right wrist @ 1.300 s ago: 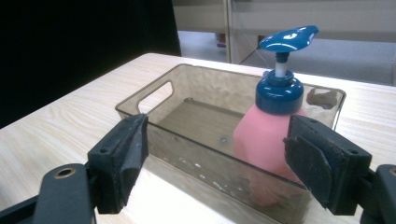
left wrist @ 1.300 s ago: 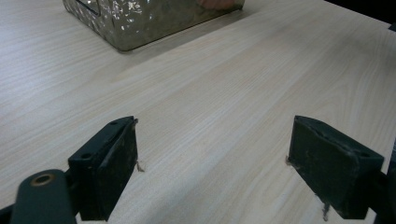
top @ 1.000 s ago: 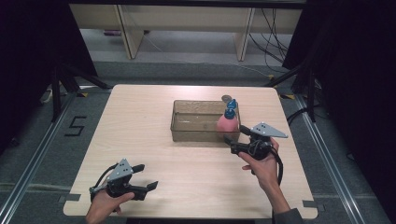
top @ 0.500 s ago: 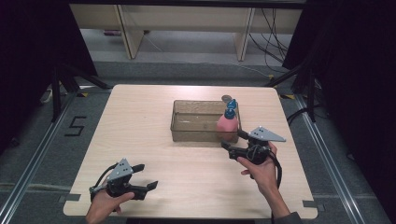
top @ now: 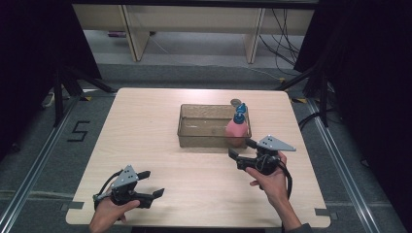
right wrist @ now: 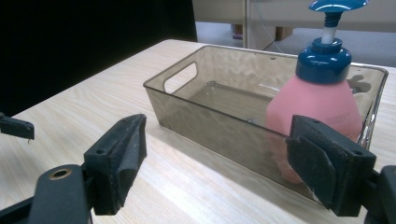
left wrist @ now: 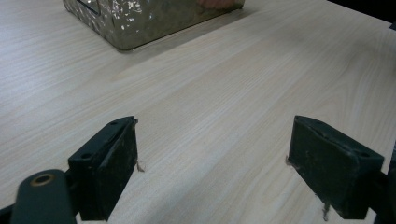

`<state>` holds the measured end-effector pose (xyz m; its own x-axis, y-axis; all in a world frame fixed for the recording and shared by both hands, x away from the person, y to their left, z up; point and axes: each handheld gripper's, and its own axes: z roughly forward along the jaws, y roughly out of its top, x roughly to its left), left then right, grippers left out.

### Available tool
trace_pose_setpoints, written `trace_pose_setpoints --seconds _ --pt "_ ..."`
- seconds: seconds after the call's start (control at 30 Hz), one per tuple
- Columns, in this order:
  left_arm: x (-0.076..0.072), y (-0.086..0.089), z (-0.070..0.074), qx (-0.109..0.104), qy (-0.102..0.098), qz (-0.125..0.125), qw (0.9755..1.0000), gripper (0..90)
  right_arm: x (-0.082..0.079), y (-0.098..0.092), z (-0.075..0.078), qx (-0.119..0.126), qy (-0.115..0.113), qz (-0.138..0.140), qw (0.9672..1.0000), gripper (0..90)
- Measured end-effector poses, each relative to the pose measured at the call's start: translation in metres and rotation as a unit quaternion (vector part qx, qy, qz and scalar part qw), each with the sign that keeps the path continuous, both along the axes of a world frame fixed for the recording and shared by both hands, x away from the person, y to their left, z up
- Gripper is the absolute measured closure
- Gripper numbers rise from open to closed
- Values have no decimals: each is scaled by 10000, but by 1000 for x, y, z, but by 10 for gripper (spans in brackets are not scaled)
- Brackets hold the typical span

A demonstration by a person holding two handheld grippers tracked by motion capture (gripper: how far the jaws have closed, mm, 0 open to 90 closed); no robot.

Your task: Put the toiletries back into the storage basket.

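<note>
Pump bottle (top: 236, 128) upright in the clear bin's (top: 194, 138) right end.
Our right gripper (top: 243, 150), jaws wide and empty, sits near it; next, we likely draw clear or re-grip.

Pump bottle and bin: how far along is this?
Done: the pump bottle stands upright inside the clear bin, at its right end. In hand: nothing; the right gripper is open just short of the bin, the left gripper open over bare table. Left: apparently only pulling back.
</note>
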<state>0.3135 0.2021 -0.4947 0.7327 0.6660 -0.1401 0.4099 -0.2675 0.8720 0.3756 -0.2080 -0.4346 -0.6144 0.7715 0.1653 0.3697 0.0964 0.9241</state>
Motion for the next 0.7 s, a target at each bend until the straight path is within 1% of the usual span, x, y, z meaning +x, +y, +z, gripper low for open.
trace_pose_setpoints --seconds 0.03,0.07,0.1,0.2,0.23,0.27,0.3,0.33,0.37,0.4,0.43,0.47,0.5,0.53,0.57,0.6,0.63,0.67,0.7 --pt "0 0 0 -5 -4 -5 10000 152 0 0 0 -43 -28 -1 10000 210" --pt "0 0 0 -17 -11 -7 10000 152 1 -2 0 -149 -128 27 9998 210" --pt "0 0 -1 -36 -13 -26 10000 152 -1 0 -1 -52 82 76 9999 210" --pt "0 0 -1 -50 3 6 10000 152 -2 0 -1 -59 39 47 10000 210" --pt "0 0 -1 -27 3 -13 10000 152 -2 -1 -1 -100 27 63 9999 210" --pt "0 1 -1 -18 9 -14 10000 152 -2 -1 -2 -87 29 54 9999 210" --pt "1 1 -1 -18 7 -15 10000 152 -5 -1 -2 0 79 2 10000 210" --pt "1 1 -1 -18 7 -15 10000 152 -5 -1 -2 0 79 2 10000 210" --pt "1 1 -1 -21 6 -16 10000 152 -3 -2 -4 -72 -79 69 9999 210" --pt "1 1 -1 -14 7 -18 10000 152 -6 0 -4 68 165 53 9998 210" --pt "1 0 -1 -15 6 -9 10000 152 -4 -2 -5 -61 58 86 9999 209" --pt "1 0 -1 -15 6 -9 10000 152 -4 -2 -5 -61 58 86 9999 209" --pt "0 0 -1 4 16 13 10000 152 -7 0 -7 68 195 69 9998 208" --pt "0 0 -1 4 16 13 10000 152 -7 0 -7 68 195 69 9998 208" --pt "0 0 -1 -5 18 15 10000 152 -6 -1 -8 -61 60 66 9999 207" --pt "0 0 -1 -5 18 15 10000 152 -5 -2 -9 -129 -33 84 9999 206" --pt "1 0 -1 0 16 12 10000 152 -5 -1 -9 -73 8 118 9999 205" --pt "1 0 -1 7 19 8 10000 152 -5 -1 -9 -73 8 118 9999 205" --pt "1 -1 0 -32 13 -15 10000 152 -7 -1 -9 -33 128 154 9998 199"
